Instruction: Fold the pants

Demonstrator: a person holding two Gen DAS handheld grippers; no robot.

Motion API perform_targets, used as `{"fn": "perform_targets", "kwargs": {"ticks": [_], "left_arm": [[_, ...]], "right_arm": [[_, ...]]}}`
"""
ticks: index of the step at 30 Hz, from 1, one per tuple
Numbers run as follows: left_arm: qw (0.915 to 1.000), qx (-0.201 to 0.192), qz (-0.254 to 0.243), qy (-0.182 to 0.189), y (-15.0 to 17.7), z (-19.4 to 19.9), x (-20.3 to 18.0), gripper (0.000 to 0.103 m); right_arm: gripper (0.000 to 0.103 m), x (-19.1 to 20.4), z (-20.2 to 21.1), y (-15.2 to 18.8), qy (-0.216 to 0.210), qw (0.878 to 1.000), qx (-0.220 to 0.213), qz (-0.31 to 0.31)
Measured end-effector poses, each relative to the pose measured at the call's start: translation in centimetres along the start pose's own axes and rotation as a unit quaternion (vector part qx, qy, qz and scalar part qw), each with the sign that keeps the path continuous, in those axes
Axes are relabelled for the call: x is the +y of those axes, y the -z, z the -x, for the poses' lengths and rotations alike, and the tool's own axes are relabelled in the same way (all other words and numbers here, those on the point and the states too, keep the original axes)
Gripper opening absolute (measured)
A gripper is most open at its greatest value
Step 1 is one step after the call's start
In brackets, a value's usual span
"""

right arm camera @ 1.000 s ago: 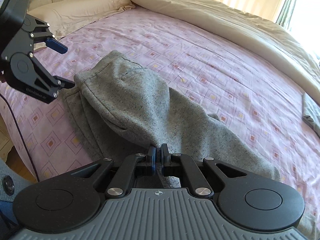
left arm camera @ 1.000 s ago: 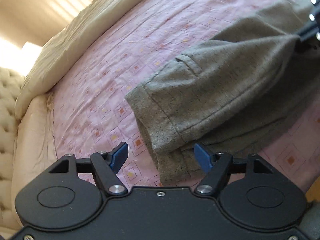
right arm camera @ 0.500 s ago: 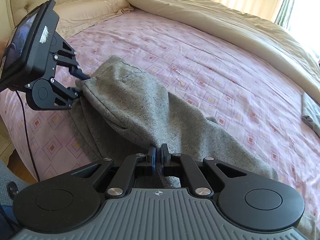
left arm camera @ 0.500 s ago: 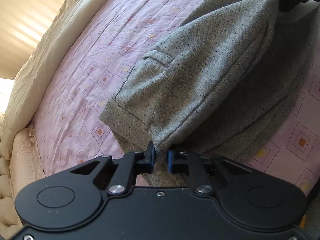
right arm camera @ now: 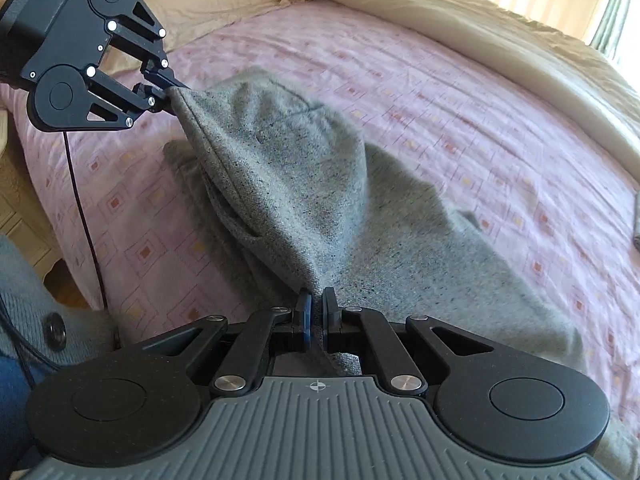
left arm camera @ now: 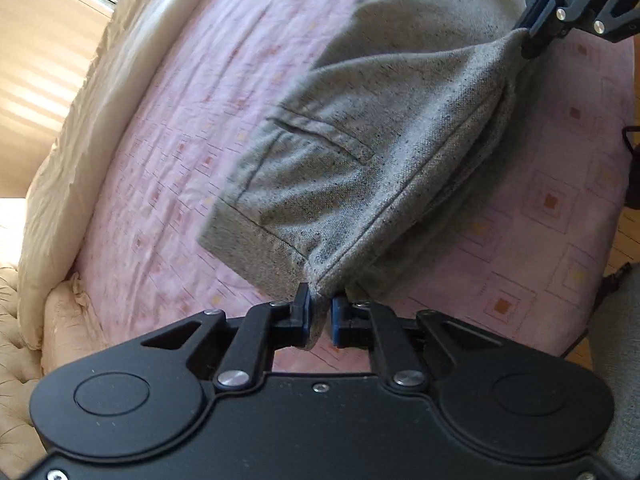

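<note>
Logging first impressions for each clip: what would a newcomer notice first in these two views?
The grey pants stand out first, lifted off the pink patterned bedspread and stretched taut between two grippers. The left gripper is shut on the waistband corner, and the right gripper is shut on the fabric further along. The rest of the pants trails on the bed, with a cream duvet bunched along the far side.

grey speckled pants, top end lifted, rest on bed
</note>
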State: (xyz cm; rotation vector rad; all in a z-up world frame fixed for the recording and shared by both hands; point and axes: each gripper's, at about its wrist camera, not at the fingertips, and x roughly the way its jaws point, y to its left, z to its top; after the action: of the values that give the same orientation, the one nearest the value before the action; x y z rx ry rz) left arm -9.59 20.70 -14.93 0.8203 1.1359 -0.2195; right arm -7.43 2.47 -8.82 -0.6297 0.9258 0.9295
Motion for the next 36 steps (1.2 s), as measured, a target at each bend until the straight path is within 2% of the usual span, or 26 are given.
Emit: {"fn": "perform_targets", "kwargs": {"ticks": [2, 4, 6, 9, 11, 12, 14, 15, 16, 18, 19, 20, 22, 24, 25, 27, 29, 31, 33, 35, 36], "left_arm": [[0.9995, 0.025, -0.001, 0.022, 0.2, -1.5, -1.0, 0.017], [0.9977, 0.058, -0.008, 0.034, 0.2, -2.7, -1.7, 0.034], [0.9962, 0.073, -0.001, 0.047, 0.5, -2.9, -1.5, 0.035], [0.9927, 0.062, 0.062, 0.082, 0.8, -1.7, 1.2, 0.035], [0.9822, 0.057, 0.13, 0.123, 0.9, -0.6, 3.8, 0.035], [0.9747, 0.05, 0.166, 0.141, 0.9, -0.1, 5.1, 0.035], [0.9512, 0.029, 0.254, 0.173, 0.6, 1.2, 7.2, 0.04], [0.9369, 0.018, 0.294, 0.188, 0.2, 1.5, 8.3, 0.049], [0.9214, 0.006, 0.331, 0.204, -0.3, 1.6, 9.2, 0.053], [0.8901, -0.021, 0.389, 0.236, -1.8, 1.3, 10.5, 0.055], [0.8781, -0.033, 0.411, 0.242, -2.6, 1.2, 10.7, 0.055], [0.8694, -0.046, 0.429, 0.24, -3.5, 1.1, 10.5, 0.055], [0.8607, -0.061, 0.452, 0.225, -5.2, 0.5, 9.7, 0.055], [0.8572, -0.065, 0.46, 0.221, -6.5, -0.5, 8.2, 0.055], [0.8582, -0.062, 0.46, 0.22, -7.0, -1.0, 7.2, 0.055], [0.8678, -0.037, 0.448, 0.212, -7.4, -2.4, 5.4, 0.055], [0.8763, 0.004, 0.436, 0.205, -7.5, -3.9, 3.5, 0.055], [0.8762, 0.041, 0.435, 0.203, -6.7, -5.1, 2.3, 0.053], [0.8791, 0.038, 0.432, 0.197, -7.0, -4.6, 2.3, 0.053], [0.8738, 0.039, 0.442, 0.198, -7.6, -4.0, 3.3, 0.053], [0.8706, 0.027, 0.452, 0.194, -7.8, -3.4, 3.9, 0.053]], "right_arm": [[0.005, 0.5, -1.6, 0.6, -0.005, 1.0, 0.024, 0.009], [0.005, 0.7, -2.8, 1.0, -0.009, 0.999, 0.039, 0.008], [0.008, 0.7, -3.7, 1.2, -0.013, 0.998, 0.053, 0.004], [0.01, 0.7, -3.7, 0.9, -0.014, 0.998, 0.062, 0.005], [0.011, 0.2, -2.9, 0.7, -0.017, 0.998, 0.053, -0.004], [0.014, -0.3, -2.4, 0.7, -0.018, 0.999, 0.049, -0.014], [0.015, -1.1, -1.3, 0.7, -0.02, 0.999, 0.036, -0.036], [0.015, -1.6, -0.7, 0.7, -0.019, 0.998, 0.027, -0.051], [0.015, -2.0, -0.2, 0.8, -0.016, 0.998, 0.019, -0.065], [0.015, -2.9, 0.6, 1.0, -0.007, 0.995, 0.008, -0.102], [0.015, -3.5, 0.9, 1.0, -0.002, 0.993, 0.004, -0.122], [0.015, -4.1, 1.1, 1.1, 0.005, 0.99, -0.001, -0.144], [0.015, -5.4, 1.4, 1.4, 0.019, 0.981, -0.009, -0.192], [0.015, -6.8, 1.5, 1.6, 0.026, 0.97, -0.011, -0.243], [0.015, -7.5, 1.6, 1.8, 0.029, 0.963, -0.014, -0.266], [0.015, -9.0, 2.0, 2.5, 0.034, 0.95, -0.017, -0.31], [0.015, -10.0, 2.1, 3.1, 0.034, 0.941, -0.018, -0.337], [0.015, -11.2, 2.0, 3.7, 0.03, 0.937, -0.016, -0.349], [0.015, -12.2, 1.9, 3.9, 0.024, 0.936, -0.014, -0.351], [0.017, -13.4, 1.9, 3.8, 0.025, 0.938, -0.019, -0.346], [0.021, -14.2, 1.7, 3.5, 0.021, 0.939, -0.023, -0.342]]}}
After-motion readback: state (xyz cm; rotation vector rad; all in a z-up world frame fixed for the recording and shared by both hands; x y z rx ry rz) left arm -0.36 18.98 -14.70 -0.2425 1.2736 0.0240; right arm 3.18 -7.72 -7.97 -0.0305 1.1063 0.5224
